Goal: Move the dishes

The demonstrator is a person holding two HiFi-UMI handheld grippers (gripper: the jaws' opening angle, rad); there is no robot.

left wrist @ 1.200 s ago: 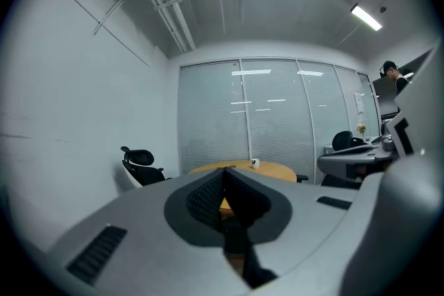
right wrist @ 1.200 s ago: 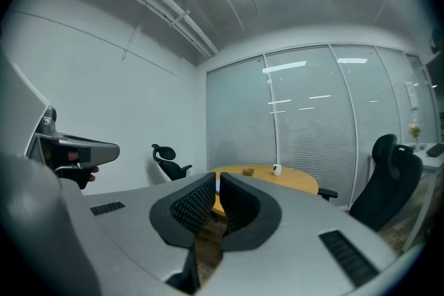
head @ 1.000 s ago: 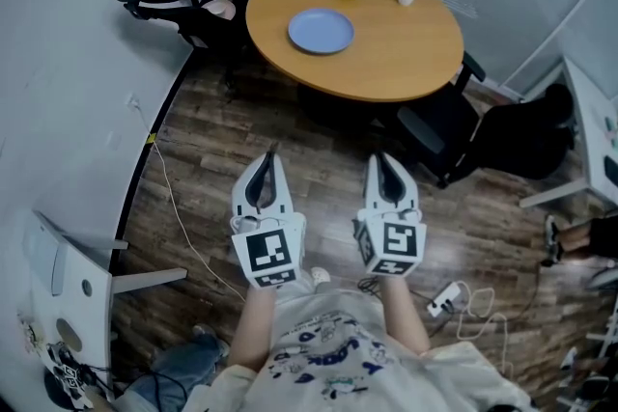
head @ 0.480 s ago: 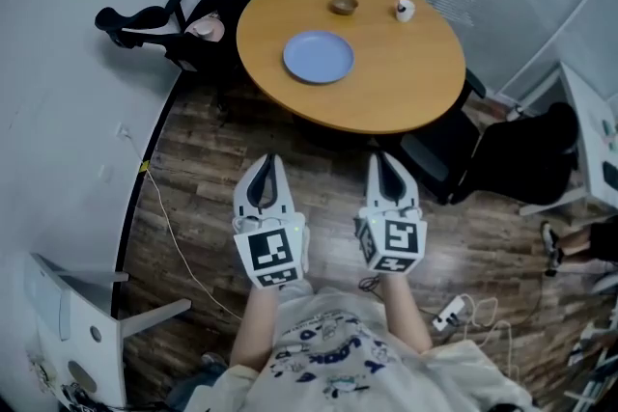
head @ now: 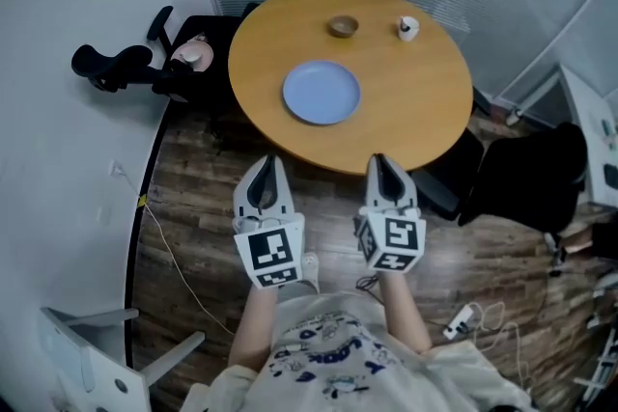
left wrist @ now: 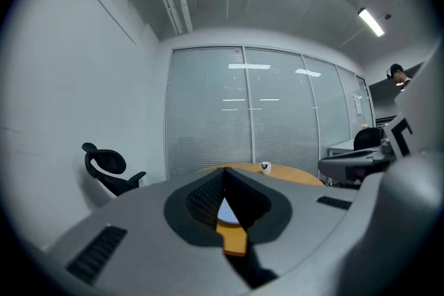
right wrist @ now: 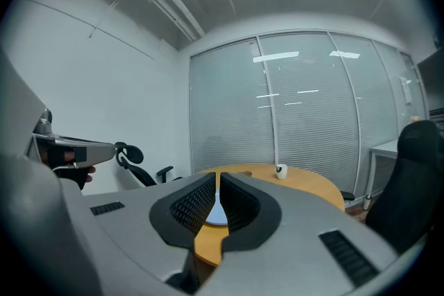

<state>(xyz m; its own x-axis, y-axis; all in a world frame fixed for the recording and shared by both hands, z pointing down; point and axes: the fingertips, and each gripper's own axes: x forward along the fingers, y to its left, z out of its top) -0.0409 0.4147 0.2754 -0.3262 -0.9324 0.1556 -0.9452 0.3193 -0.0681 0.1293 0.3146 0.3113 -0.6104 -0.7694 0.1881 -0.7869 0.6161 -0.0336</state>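
Closer than a moment ago, the round wooden table point(head: 425, 101) is now filling the upper middle of the head view, its near edge sitting just ahead of both gripper tips. We are holding the left gripper point(head: 267, 164) and right gripper point(head: 379, 161) side by side above the plank floor point(head: 193, 198), each with its ribbed black jaws pressed together to a point and pinching nothing.

From the gripper views, the left gripper point(left wrist: 225, 169) and right gripper point(right wrist: 218, 174) are blocking most of the tabletop; only a sliver of the plate point(left wrist: 227, 214) is showing below the closed tips.

On the table, well apart from the grippers, a flat pale blue plate point(head: 322, 93) is lying near the middle. Beyond it, a small brown bowl point(head: 342, 25) and a small white cup point(head: 407, 28) are standing toward the far edge; both are too small for us to tell what they are holding.

A black office chair point(head: 116, 65) is standing left of the table, and another dark chair point(head: 526, 178) is partly tucked under its right side.
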